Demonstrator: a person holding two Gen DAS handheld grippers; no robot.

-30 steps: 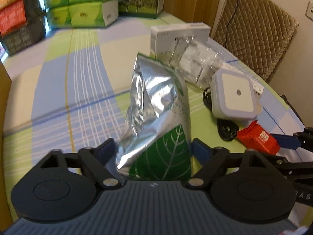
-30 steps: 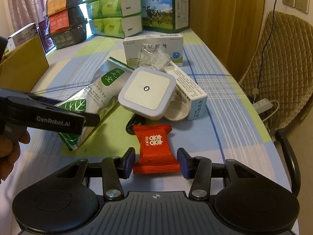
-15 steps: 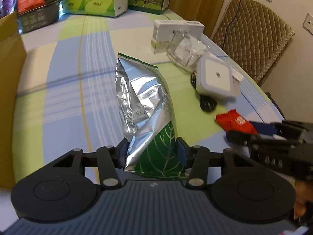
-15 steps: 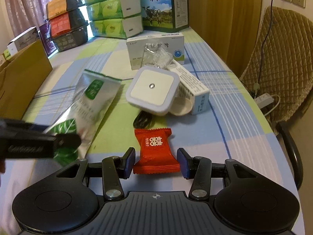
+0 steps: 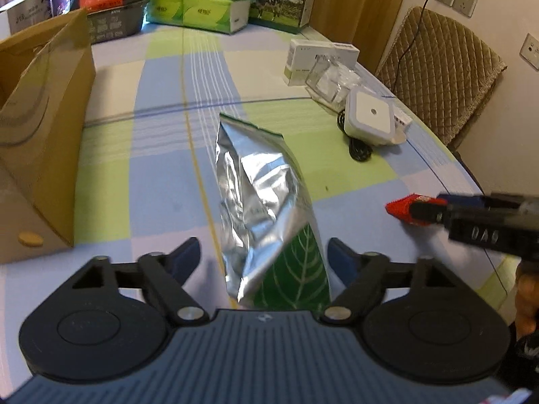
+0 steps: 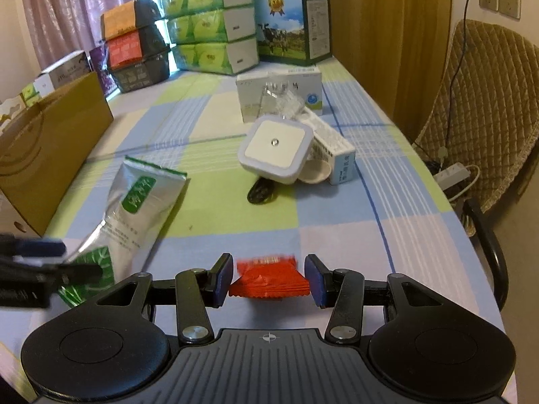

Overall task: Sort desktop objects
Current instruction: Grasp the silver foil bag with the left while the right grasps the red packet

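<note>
The table (image 6: pixel 387 181) with the checked cloth carries everything, and at its left side stands the big cardboard box (image 5: pixel 40 128), open at the top. I judge it the likely place for sorted things, though nothing in it shows from here.

Next in size is the silver bag (image 5: pixel 266 222) with the green leaf. It lies along the cloth, pointing away from you, between the box and the other clutter. Your left gripper (image 5: pixel 264 262) has its jaws wide open, one on each side of the bag's near end, with a clear gap on both sides. It holds nothing.

The white square device (image 6: pixel 274 149) leans on a small carton (image 6: pixel 333 151) further back, with a black cable (image 6: pixel 257 193) under it.

Smallest is the red candy packet (image 6: pixel 269 277). Your right gripper (image 6: pixel 269 279) has its pads against both side edges, jaws partly closed, so it has the packet in its grip; whether the packet is off the cloth I cannot tell.

So you are in the picking step with two things at once. Next, I think, you must close the left jaws on the bag before lifting. The foil is smooth and may slip, so take it deep.
</note>
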